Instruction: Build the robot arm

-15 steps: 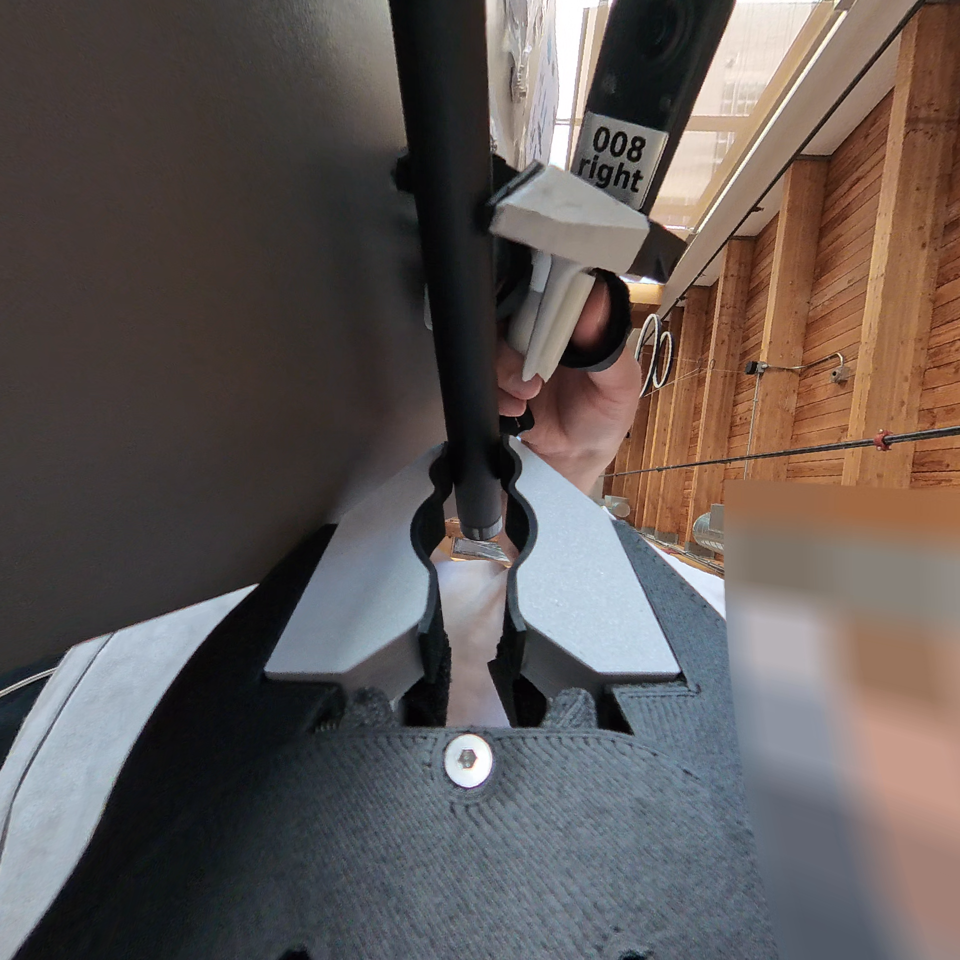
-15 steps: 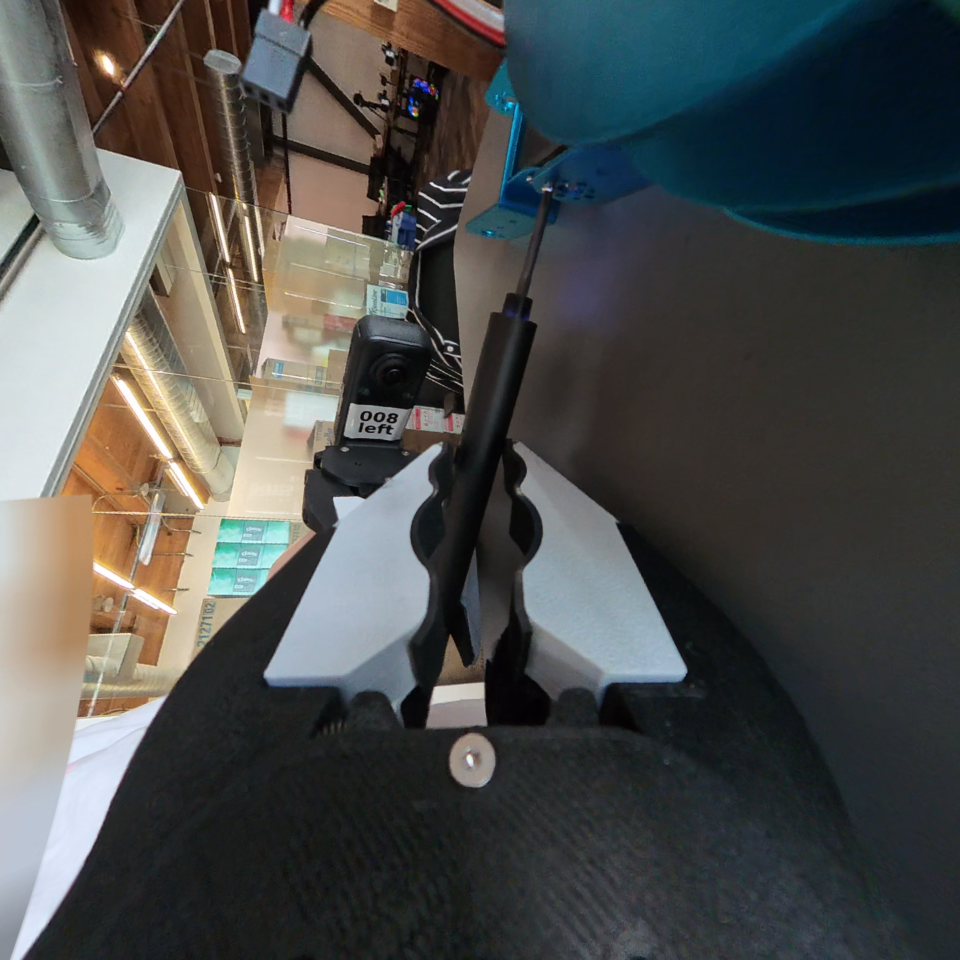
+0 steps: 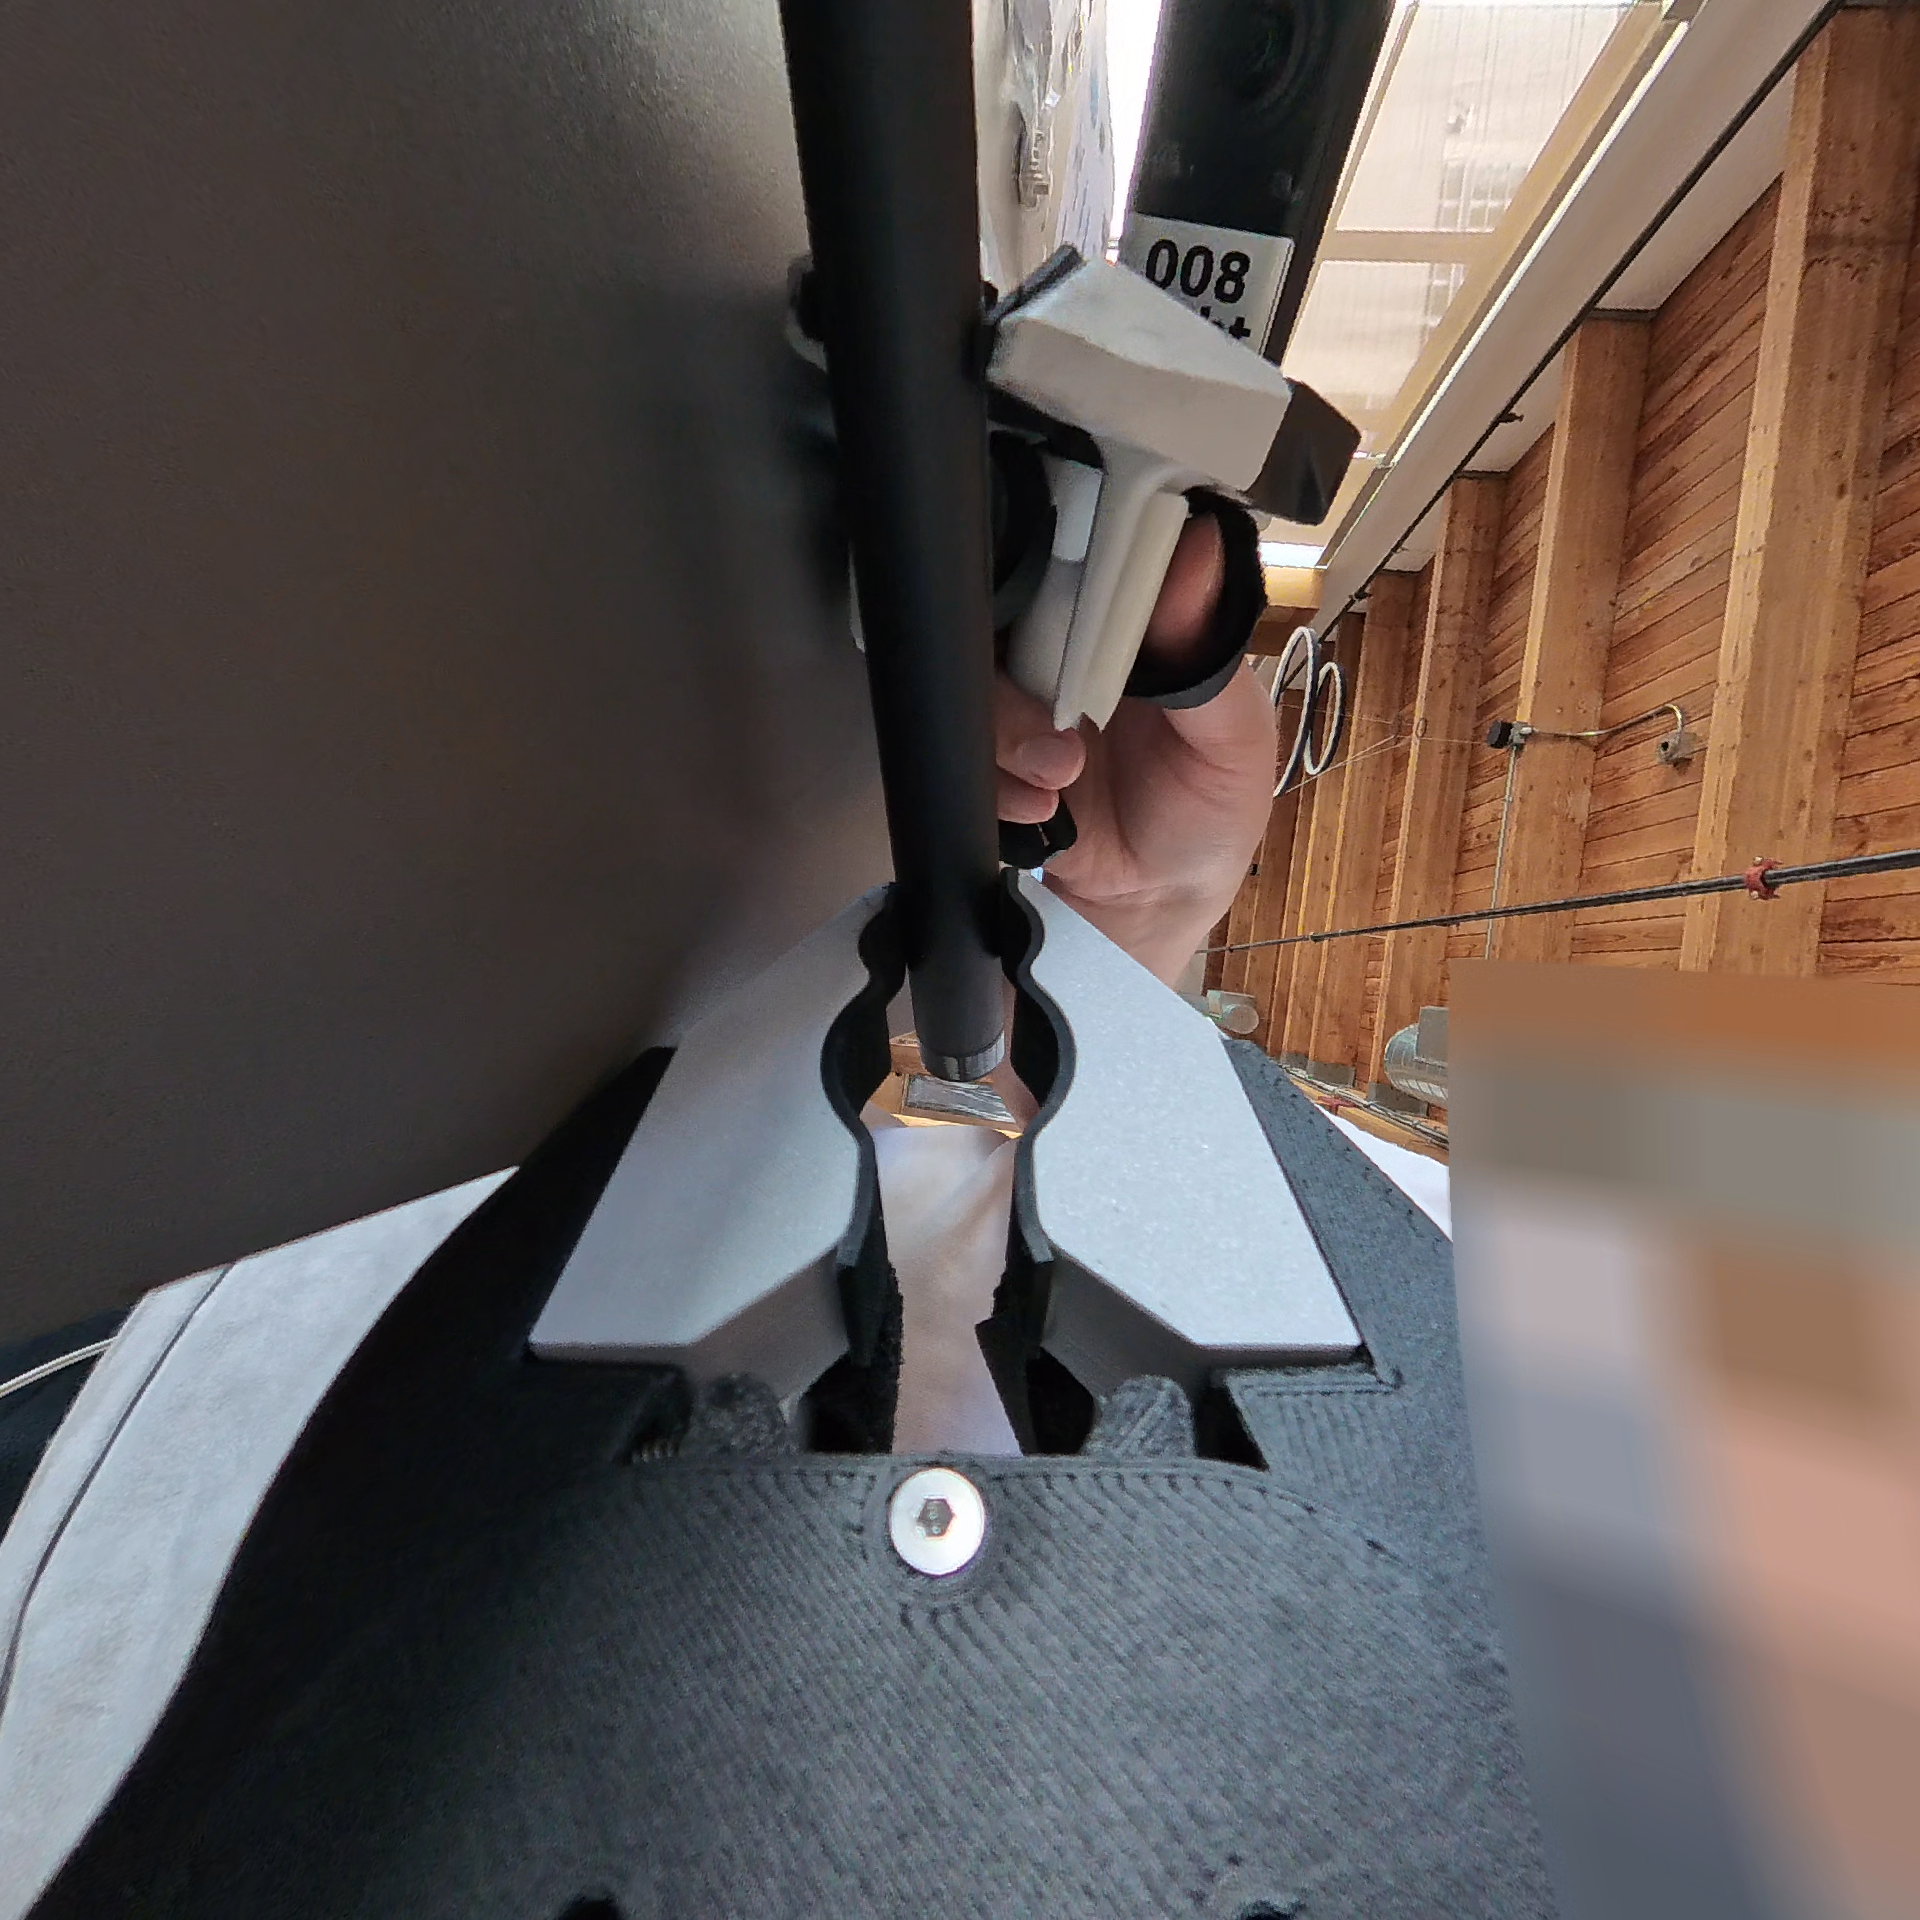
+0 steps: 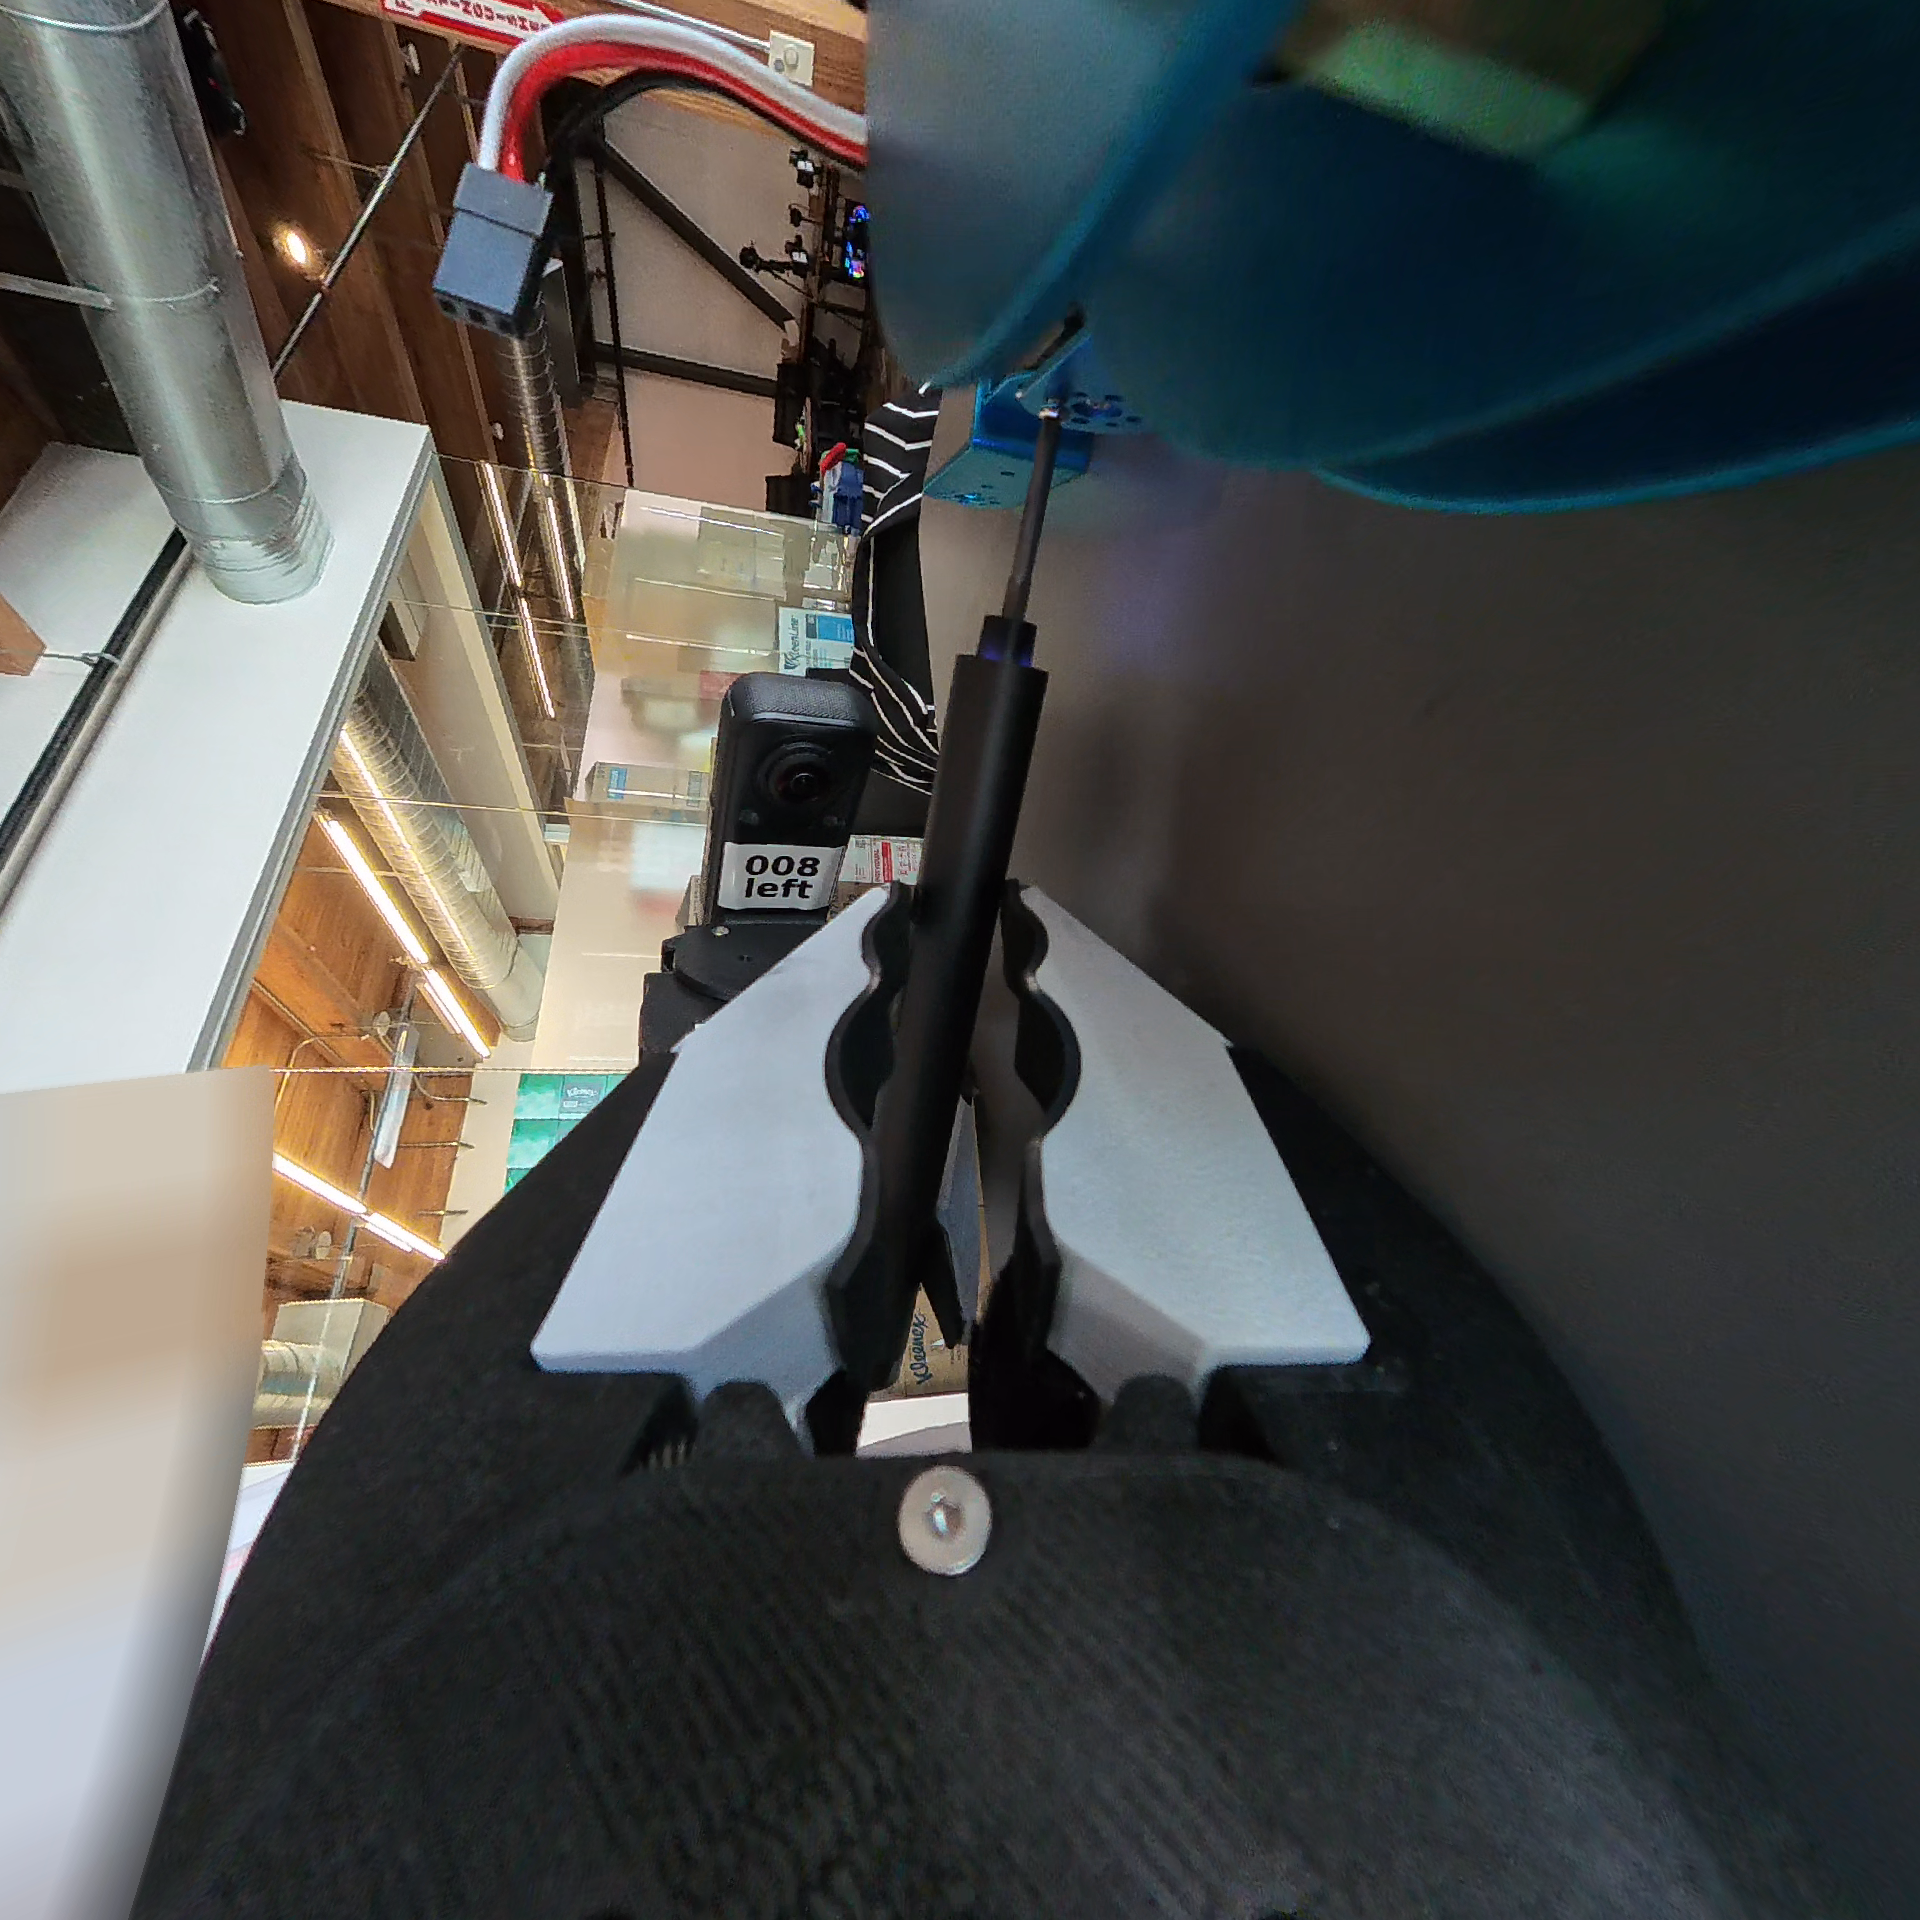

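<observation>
- Your right gripper (image 4: 951,914) squeezes the black screwdriver (image 4: 966,831); its tip sits on the blue part (image 4: 997,457).
- Your left gripper (image 3: 951,914) pinches the back end.
- Tilt it, and the tip may slip off.

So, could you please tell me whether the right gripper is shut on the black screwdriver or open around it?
Shut on it: the right gripper has both fingers pressed against the black screwdriver handle.

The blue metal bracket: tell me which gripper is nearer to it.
Right. The right gripper grips the black screwdriver close behind its thin bit, whose tip sits on the blue metal bracket. The left gripper holds the screwdriver's rear end, farther back.
</observation>
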